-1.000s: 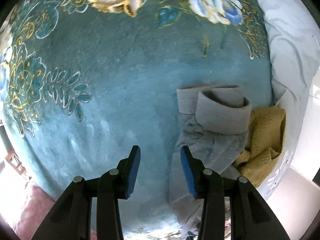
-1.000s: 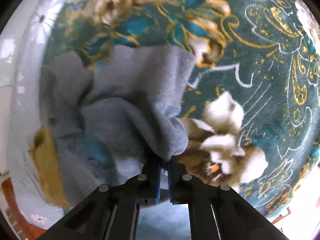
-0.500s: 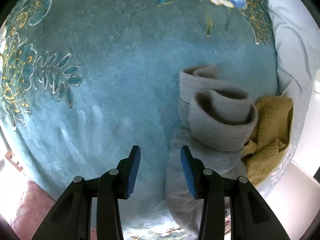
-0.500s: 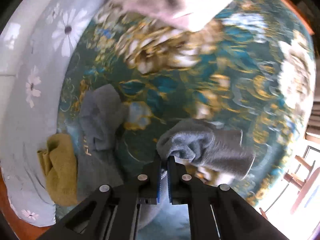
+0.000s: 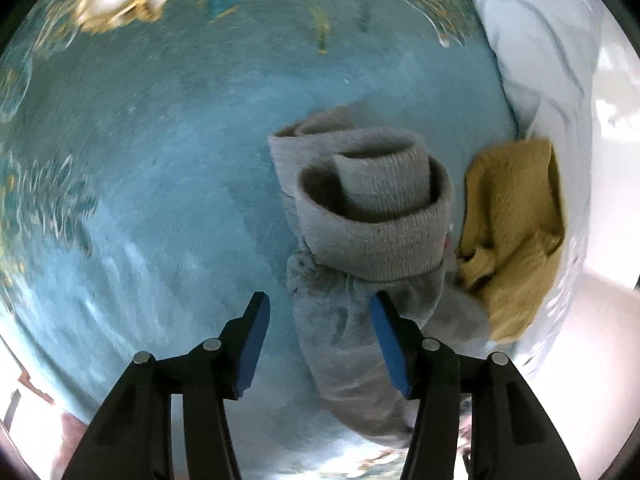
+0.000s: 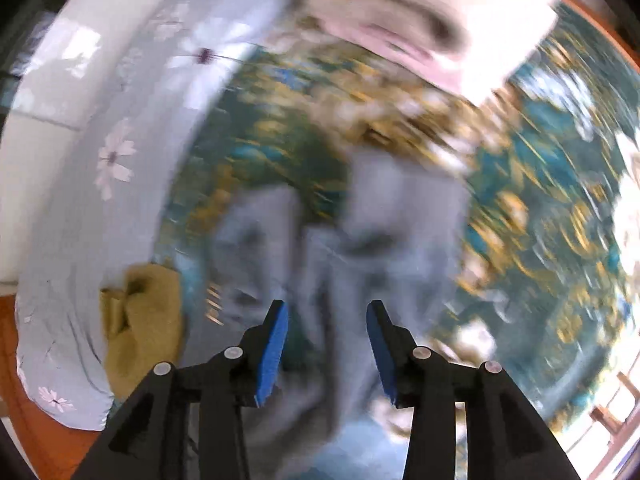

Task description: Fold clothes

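Observation:
A grey garment [image 5: 372, 236] lies crumpled on the teal floral bedspread [image 5: 168, 152], its ribbed cuff curled up into a loop. My left gripper [image 5: 320, 344] is open just above the garment's lower part, empty. In the right wrist view the same grey garment [image 6: 360, 240] lies spread and blurred below my right gripper [image 6: 326, 344], which is open and empty. A mustard yellow garment [image 5: 516, 232] lies bunched beside the grey one; it also shows in the right wrist view [image 6: 140, 320].
A pale blue daisy-print pillow [image 6: 100, 200] borders the bedspread by the yellow garment. A pink folded cloth [image 6: 420, 20] lies at the far side. A white wall [image 5: 612, 160] and an orange-brown floor [image 6: 40, 420] lie beyond the bed's edge.
My right gripper has opened and let go of the grey garment, which has dropped onto the bedspread. My left gripper has moved closer over the garment, still open.

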Demonstrator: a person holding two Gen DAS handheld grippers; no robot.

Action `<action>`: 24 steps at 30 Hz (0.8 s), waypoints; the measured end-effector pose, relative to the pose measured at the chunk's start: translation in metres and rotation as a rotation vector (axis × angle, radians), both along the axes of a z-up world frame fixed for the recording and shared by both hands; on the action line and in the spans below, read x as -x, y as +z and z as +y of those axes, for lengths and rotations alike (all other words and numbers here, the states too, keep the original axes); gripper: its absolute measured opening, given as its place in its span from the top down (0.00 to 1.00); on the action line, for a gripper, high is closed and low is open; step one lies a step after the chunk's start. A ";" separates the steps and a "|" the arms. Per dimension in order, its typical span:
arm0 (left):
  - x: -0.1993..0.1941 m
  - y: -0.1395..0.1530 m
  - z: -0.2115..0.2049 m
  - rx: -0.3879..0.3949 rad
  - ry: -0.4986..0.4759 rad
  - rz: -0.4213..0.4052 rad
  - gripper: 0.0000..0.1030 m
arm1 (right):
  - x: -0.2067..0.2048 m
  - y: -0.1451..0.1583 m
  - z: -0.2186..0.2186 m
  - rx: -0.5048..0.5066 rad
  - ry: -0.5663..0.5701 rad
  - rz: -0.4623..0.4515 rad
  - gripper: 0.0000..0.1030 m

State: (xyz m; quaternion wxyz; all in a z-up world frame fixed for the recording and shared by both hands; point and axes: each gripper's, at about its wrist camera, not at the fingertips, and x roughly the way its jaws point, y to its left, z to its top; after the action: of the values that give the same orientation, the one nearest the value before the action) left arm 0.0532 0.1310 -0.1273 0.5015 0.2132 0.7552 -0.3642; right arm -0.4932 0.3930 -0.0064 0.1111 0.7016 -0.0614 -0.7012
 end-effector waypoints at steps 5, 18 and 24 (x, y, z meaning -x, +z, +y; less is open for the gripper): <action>0.028 -0.018 -0.012 -0.012 -0.015 -0.003 0.48 | -0.032 -0.030 0.066 -0.025 -0.143 -0.114 0.57; 0.061 0.013 -0.006 0.022 0.047 -0.060 0.86 | -0.006 -0.066 0.067 -0.047 -0.122 -0.096 0.52; -0.009 0.042 0.018 -0.029 0.092 -0.059 0.86 | 0.011 -0.103 0.064 -0.090 -0.200 -0.139 0.66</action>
State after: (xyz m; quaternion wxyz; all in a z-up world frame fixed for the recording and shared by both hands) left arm 0.0626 0.1489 -0.0857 0.5367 0.1961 0.7543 -0.3232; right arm -0.5040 0.4569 -0.1092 0.0046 0.7430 -0.1070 -0.6607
